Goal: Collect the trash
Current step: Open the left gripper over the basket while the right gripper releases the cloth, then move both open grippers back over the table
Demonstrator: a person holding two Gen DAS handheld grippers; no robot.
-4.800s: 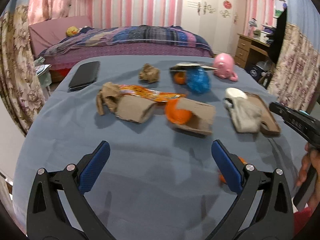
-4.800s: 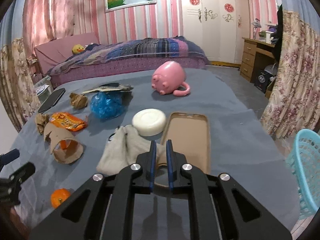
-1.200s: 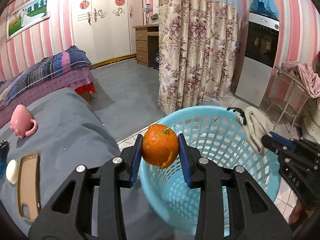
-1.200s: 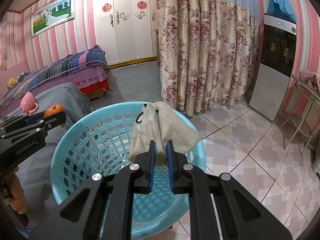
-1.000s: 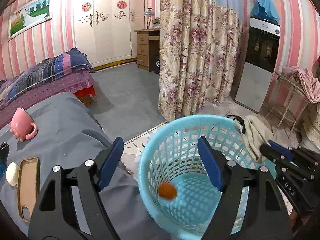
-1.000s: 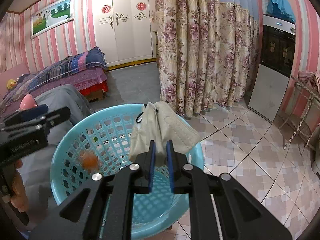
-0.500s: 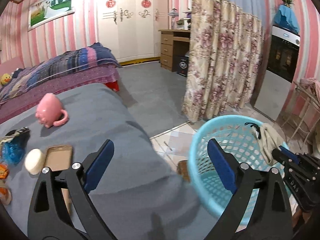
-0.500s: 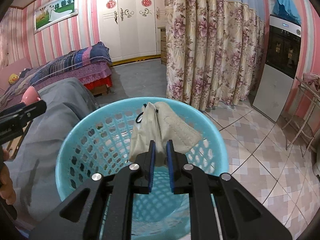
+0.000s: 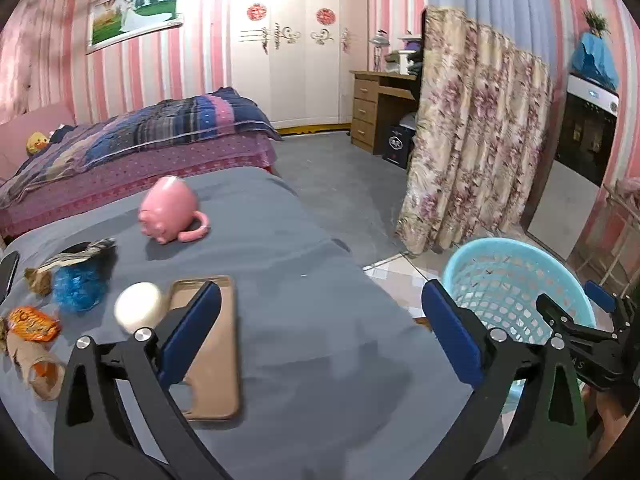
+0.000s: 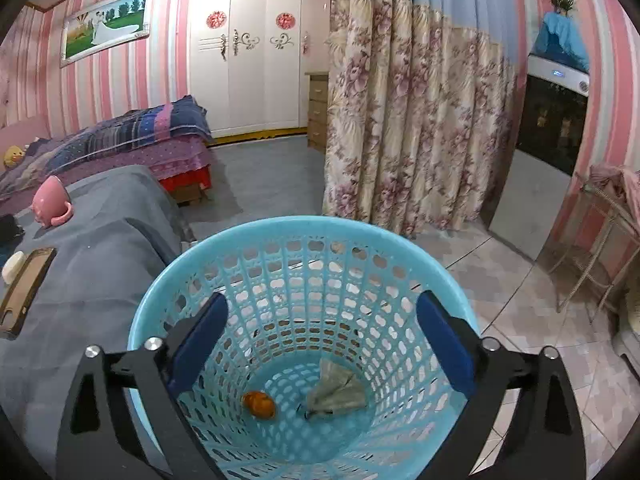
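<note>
While my right gripper (image 10: 320,344) hangs over the blue laundry-style basket (image 10: 248,240), its jaws are opening wide with nothing between them. At the bottom of the basket lie an orange (image 10: 260,404) and a crumpled grey face mask (image 10: 338,392), close together but apart, the orange to the left.

My left gripper (image 9: 320,332) points over the grey-covered table (image 9: 320,360), its jaws also opening and empty. The basket (image 9: 516,256) stands on the tiled floor just beyond the table's right edge, with my right gripper (image 9: 580,320) seen above its near rim.

On the table's near left lies a tan phone case (image 9: 218,360), partly behind my left gripper's blue finger (image 9: 188,340), and a white round bar of soap (image 9: 138,308) sits touching its far left corner. Farther left are a blue crumpled bag (image 9: 80,284), an orange snack wrapper (image 9: 34,324), a torn cardboard tube (image 9: 32,364) at the left edge with something orange showing in it, and a small brown paper wad (image 9: 38,280). A dark flat scrap (image 9: 76,254) rests on top of the blue bag. A pink pig-shaped mug (image 9: 170,210) lies on its side towards the far end of the table, well apart from the rest.

Beyond the table are a bed (image 9: 140,140) with a striped quilt, a white wardrobe (image 9: 288,40) and a floral curtain (image 9: 476,140) at right.
</note>
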